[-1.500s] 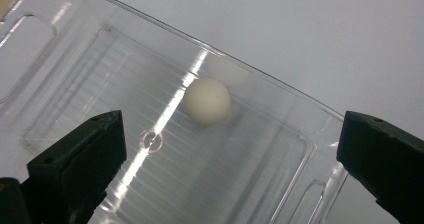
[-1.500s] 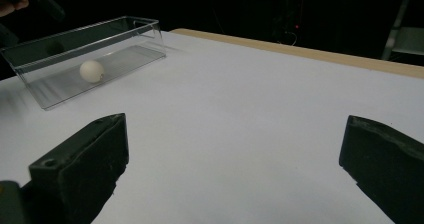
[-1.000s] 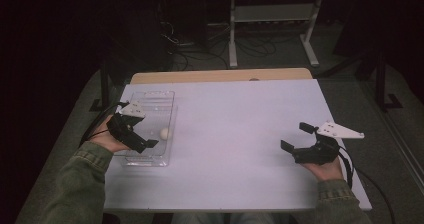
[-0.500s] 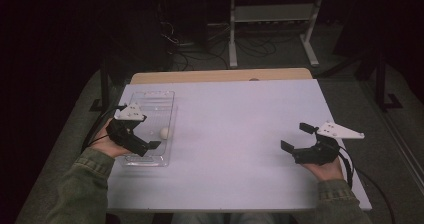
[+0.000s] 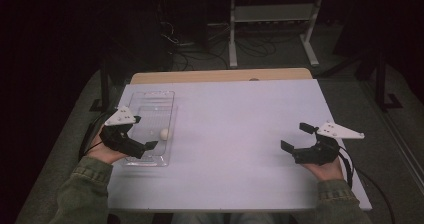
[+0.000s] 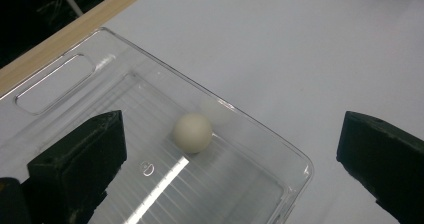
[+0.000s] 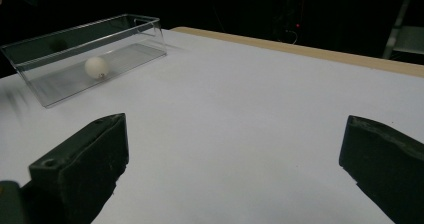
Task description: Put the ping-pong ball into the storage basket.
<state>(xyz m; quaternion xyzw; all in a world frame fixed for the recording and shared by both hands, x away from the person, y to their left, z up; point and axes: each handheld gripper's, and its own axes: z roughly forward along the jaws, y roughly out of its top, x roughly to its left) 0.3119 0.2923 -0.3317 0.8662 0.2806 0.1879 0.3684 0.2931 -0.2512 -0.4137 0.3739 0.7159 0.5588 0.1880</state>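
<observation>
High view gives me the plainest read: my left gripper [image 5: 131,140] sits at the near end of the clear tray [image 5: 150,100], which lies lengthwise along the left side of the white surface [image 5: 235,129], and the small white ball [image 5: 165,133] rests inside the tray against its right-hand wall. From the left gripper view I see the ball [image 6: 192,132] lying on the ribbed floor of the tray [image 6: 55,79], close to the wall and between my two jaws but ahead of them, not touched by either. The jaws stand wide apart, one over the tray floor and the other out past the wall above the bare surface, so I judge they straddle the wall and would need shifting inward before closing on the ball. My right gripper [image 5: 300,141] rests well apart on the right side of the surface, jaws also wide and holding nothing; I take it to be parked there out of the way. Its own view looks across to the tray [image 7: 80,54] with the ball [image 7: 96,67] showing through the clear side, though the dim light there leaves me unsure whether the ball quite touches the wall.
</observation>
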